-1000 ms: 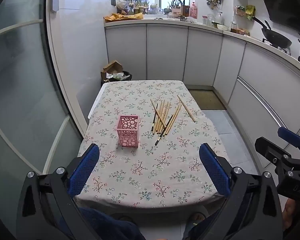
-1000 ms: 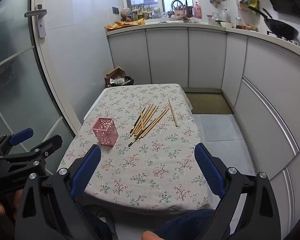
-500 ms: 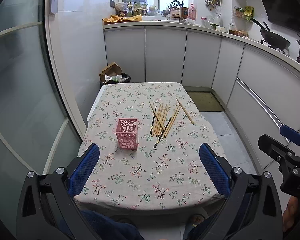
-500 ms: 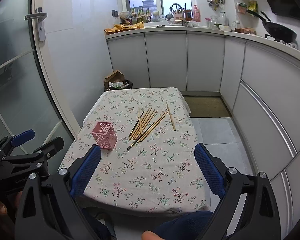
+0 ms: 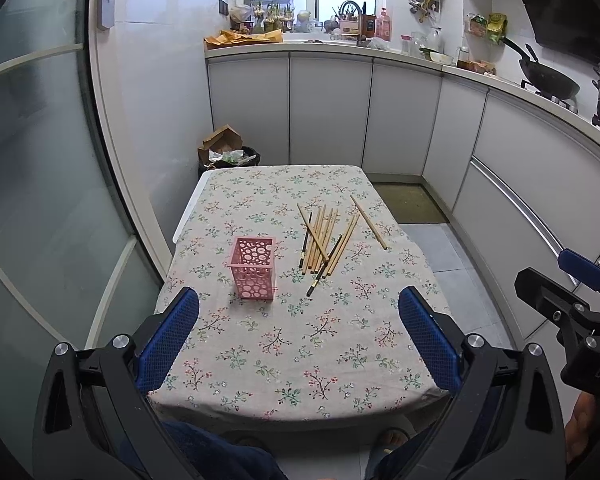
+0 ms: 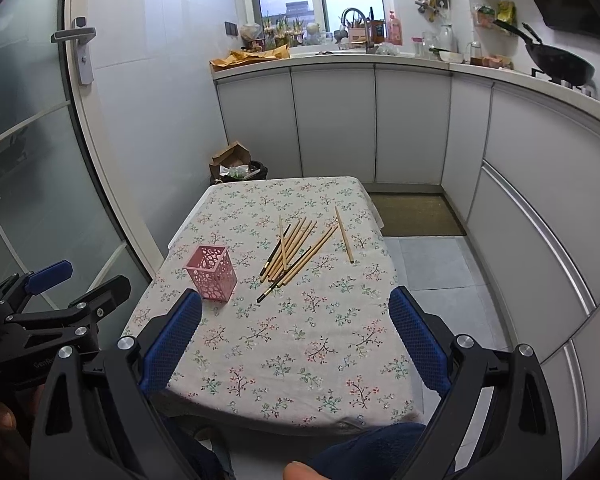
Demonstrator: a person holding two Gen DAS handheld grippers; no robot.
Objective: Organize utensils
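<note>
A pink perforated utensil holder [image 5: 254, 268] stands upright and empty on the floral tablecloth [image 5: 300, 344]; it also shows in the right wrist view [image 6: 212, 278]. A loose pile of wooden chopsticks [image 5: 324, 240] lies right of it, with one chopstick [image 5: 369, 222] apart further right. The pile shows in the right wrist view [image 6: 294, 250] too. My left gripper [image 5: 299, 336] is open and empty above the table's near edge. My right gripper [image 6: 294, 340] is open and empty, also at the near edge.
White kitchen cabinets [image 5: 328, 112] run along the back and right. A bin with a cardboard box [image 5: 228, 154] stands behind the table. A glass door [image 5: 40, 160] is on the left. A wok [image 5: 548, 80] sits on the stove at the right.
Both grippers have drawn back and risen a little, so the table looks smaller and further away. Nothing on the table has moved.
</note>
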